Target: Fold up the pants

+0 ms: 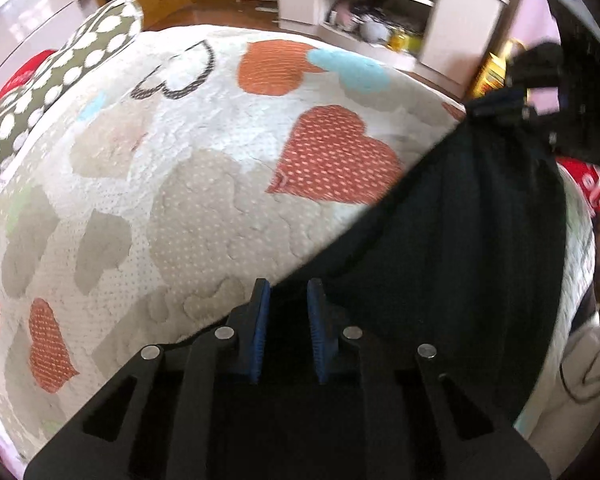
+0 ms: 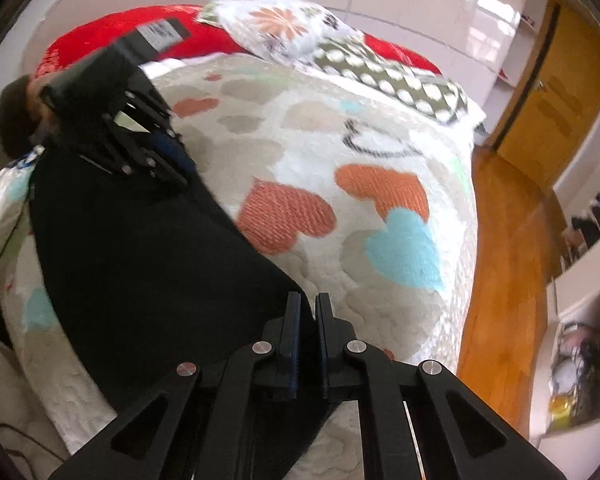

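Observation:
Black pants (image 1: pixel 460 220) lie spread on a bed quilt with coloured hearts (image 1: pixel 204 184). In the left wrist view my left gripper (image 1: pixel 288 286) is shut on one edge of the pants, with black fabric between its blue pads. At the far end of the same edge my right gripper (image 1: pixel 496 110) holds the cloth. In the right wrist view the pants (image 2: pixel 140 248) run from my right gripper (image 2: pixel 309 298), shut on a corner of them, back to my left gripper (image 2: pixel 180 172). The edge between the two grippers looks stretched fairly straight.
A dotted pillow (image 1: pixel 60 68) and a red pillow (image 2: pixel 120 28) lie at the head of the bed. Wooden floor (image 2: pixel 500 240) and a door (image 2: pixel 560 112) lie beyond the bed's edge. White shelves (image 1: pixel 400 20) hold small things. A cable (image 2: pixel 4 240) hangs by the bed.

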